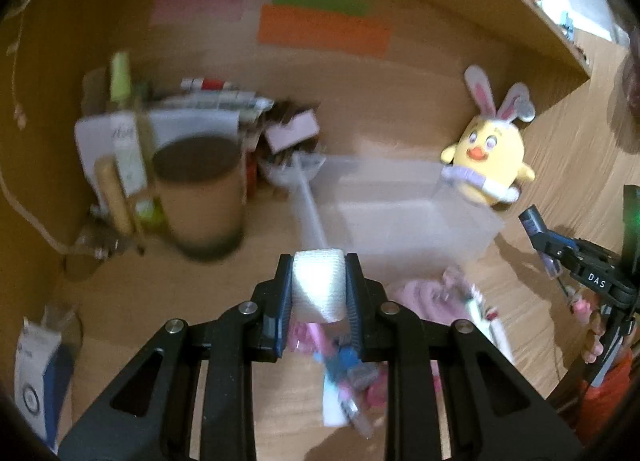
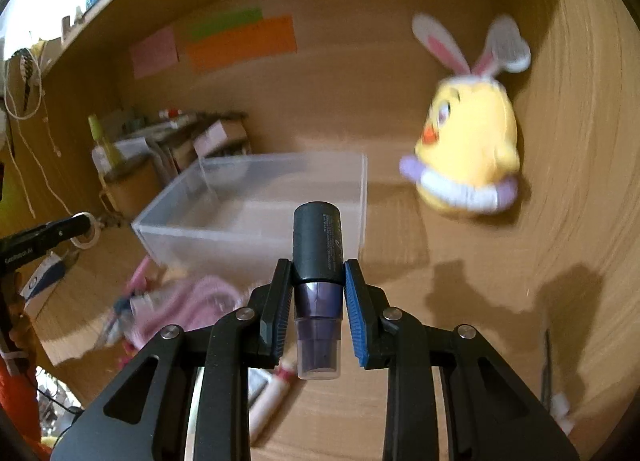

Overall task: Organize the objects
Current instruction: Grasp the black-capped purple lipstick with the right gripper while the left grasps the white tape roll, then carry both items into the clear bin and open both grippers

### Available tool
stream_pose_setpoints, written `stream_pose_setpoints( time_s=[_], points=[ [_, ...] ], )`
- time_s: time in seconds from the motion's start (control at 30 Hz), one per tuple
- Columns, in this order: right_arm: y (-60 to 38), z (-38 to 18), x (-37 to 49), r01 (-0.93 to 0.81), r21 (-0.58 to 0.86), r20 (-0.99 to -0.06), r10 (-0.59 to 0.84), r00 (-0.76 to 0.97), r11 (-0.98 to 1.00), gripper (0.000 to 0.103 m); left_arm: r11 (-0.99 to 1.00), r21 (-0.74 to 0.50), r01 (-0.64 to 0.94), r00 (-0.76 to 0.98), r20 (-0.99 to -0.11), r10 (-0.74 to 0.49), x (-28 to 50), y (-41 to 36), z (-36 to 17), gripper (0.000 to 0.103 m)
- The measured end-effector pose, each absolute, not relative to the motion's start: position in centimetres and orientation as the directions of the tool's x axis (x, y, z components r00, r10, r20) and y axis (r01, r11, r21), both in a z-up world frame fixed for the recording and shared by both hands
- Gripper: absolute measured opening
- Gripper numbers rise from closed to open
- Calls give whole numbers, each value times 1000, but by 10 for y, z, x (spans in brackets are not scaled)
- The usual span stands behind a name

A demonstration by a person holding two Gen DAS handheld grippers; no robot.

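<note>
My left gripper is shut on a white gauze roll, held above the desk just in front of a clear plastic box. My right gripper is shut on a dark cosmetic bottle with a black cap and purple body, held upright in front of the same clear box. Both views are blurred. A pile of small items, with a pink cloth and pink and blue packets, lies on the desk below the grippers. The right gripper also shows in the left wrist view.
A yellow chick plush with bunny ears stands right of the box. A brown cylindrical container, bottles and stacked boxes crowd the back left. Coloured paper notes hang on the wooden back wall. A cream tube lies under my right gripper.
</note>
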State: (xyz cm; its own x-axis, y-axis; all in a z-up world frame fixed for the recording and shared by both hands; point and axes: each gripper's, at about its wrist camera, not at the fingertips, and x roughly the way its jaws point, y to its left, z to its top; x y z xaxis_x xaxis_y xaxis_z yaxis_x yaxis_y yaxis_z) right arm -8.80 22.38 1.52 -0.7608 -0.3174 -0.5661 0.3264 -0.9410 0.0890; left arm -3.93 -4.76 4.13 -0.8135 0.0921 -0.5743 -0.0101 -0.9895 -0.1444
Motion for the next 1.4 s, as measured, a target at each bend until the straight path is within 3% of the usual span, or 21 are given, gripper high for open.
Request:
stream_pose_setpoints(
  time_s=[0.23,0.4,0.87,1.27,1.33,1.4],
  points=[
    [207,47,-117,355,68,-533,-335,-777,-932,24,-987,-148,-55,-811,-571,131,-77,-37,62,24],
    [195,50,-147,388,100,-562,-374,-738,-916,24,-984,-165,-66,-773,-615,155,-110,-34,57,24],
    [154,-11,-219,423,83,-738,-341,-582,-902,24,-984,-148,-103,-644,-744,179,-179,-8,9,24],
    [132,-40,-234,453,47,-800,-305,-517,-890,24,-993,-33,-110,-617,-781,94,-199,7,-9,25],
    [132,-40,-235,451,53,-804,-306,-510,-891,24,-993,-34,-114,-614,-784,98,-198,7,-9,28],
    [132,-40,-235,448,60,-806,-309,-505,-892,24,-992,-39,-117,-615,-782,104,-195,6,-6,38]
  ],
)
